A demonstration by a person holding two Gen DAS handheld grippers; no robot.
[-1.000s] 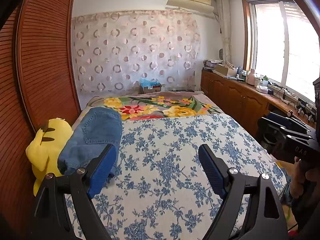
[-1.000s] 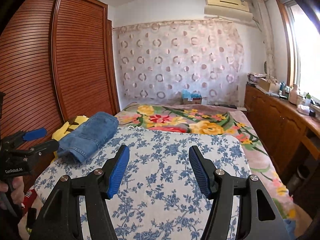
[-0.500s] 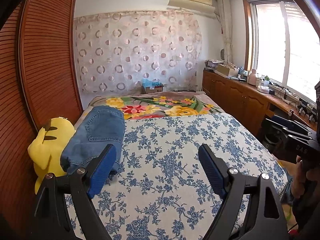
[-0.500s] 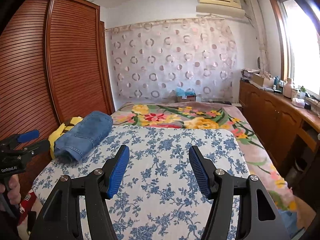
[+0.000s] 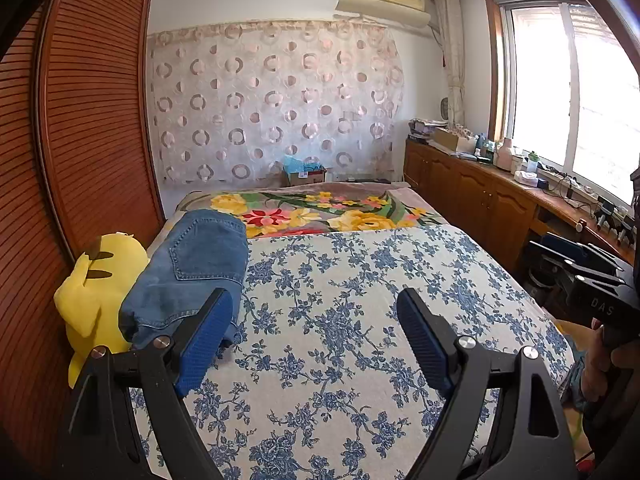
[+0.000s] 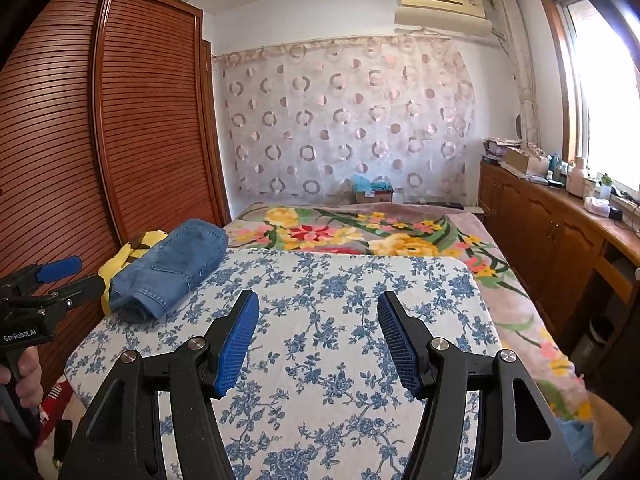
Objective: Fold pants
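Since the folded jeans (image 5: pixel 188 268) already lie at the bed's left edge, leaning on a yellow plush toy (image 5: pixel 94 288), work looks abt done, tho the far side is hidden. Left claw (image 5: pixel 316 340) and right claw (image 6: pixel 318 340) both gape, empty, apart from the denim. Floral quilt (image 5: pixel 360 300) gives open room; wardrobe (image 6: pixel 120 140) crowds the left.

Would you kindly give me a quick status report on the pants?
Left gripper and right gripper open, empty, over the floral bedspread. Folded jeans lie against the yellow plush toy. Nothing in the way.
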